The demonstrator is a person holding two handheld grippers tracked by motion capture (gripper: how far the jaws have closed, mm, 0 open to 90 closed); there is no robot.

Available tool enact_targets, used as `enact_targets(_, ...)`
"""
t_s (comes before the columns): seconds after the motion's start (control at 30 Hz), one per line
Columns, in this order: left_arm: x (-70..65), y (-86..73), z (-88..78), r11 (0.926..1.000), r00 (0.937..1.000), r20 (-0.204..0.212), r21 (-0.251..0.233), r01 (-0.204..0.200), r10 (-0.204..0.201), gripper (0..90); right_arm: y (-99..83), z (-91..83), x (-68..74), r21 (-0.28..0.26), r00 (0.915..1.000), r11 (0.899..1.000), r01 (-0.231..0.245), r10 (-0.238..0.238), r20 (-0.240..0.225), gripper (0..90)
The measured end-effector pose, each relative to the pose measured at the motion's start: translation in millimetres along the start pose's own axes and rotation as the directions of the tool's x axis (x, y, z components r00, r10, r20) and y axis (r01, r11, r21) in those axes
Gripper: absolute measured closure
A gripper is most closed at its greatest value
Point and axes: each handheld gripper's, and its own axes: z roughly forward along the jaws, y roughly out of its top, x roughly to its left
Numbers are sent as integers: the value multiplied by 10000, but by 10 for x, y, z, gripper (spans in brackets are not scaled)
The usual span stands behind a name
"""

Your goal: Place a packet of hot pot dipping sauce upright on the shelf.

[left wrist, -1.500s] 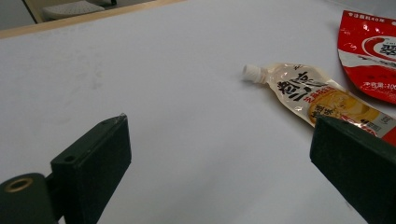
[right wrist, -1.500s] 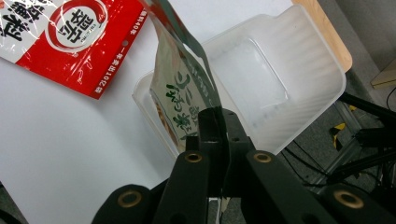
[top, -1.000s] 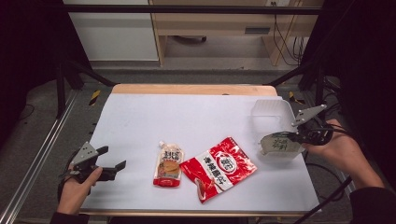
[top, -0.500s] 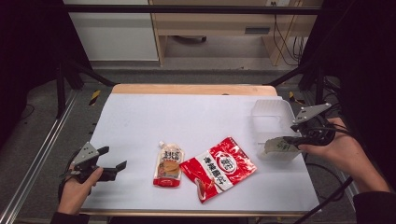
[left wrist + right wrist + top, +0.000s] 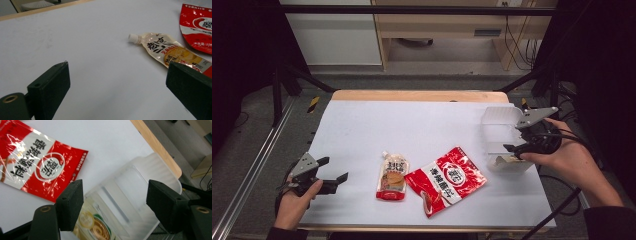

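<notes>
Now right gripper (image 5: 518, 148) fingers, just opening (nothing held), hover above the clear bin (image 5: 499, 131); left gripper (image 5: 328, 174) fingers apart.

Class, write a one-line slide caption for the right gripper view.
Open hand-held gripper above a clear bin holding a packet, beside a red bag.

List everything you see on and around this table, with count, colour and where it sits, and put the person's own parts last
Spouted pouch: one, cream and orange with a red base, white cap, front middle of the table.
Red bag: one, red and white, flat, just right of the pouch.
Clear bin: one, see-through plastic, right edge of the table.
Packet: one, pale with a green and brown print, lying inside the bin.
Table: one, white top with a wooden far edge.
Left gripper: one, black, front left, jaws open and empty.
Right gripper: one, black, above the bin, jaws just opened, nothing between them.
Hands: two, one on each gripper.
</notes>
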Motion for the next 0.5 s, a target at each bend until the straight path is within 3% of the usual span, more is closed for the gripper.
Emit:
enact_targets(0.03,1,0,0,10000,10000,7,16,-7,7,52,69,-7,56,-211,9998,9996,192,-192,-21,290)
enact_targets(0.3,0,3,-6,10000,10000,-18,-22,-13,13,51,300,-10,251,-579,9990,9974,437,-432,84,261)
enact_targets(0.5,-13,8,-5,9999,9999,-1,-3,-105,105,50,544,64,514,-1218,9985,9910,550,-551,29,232)
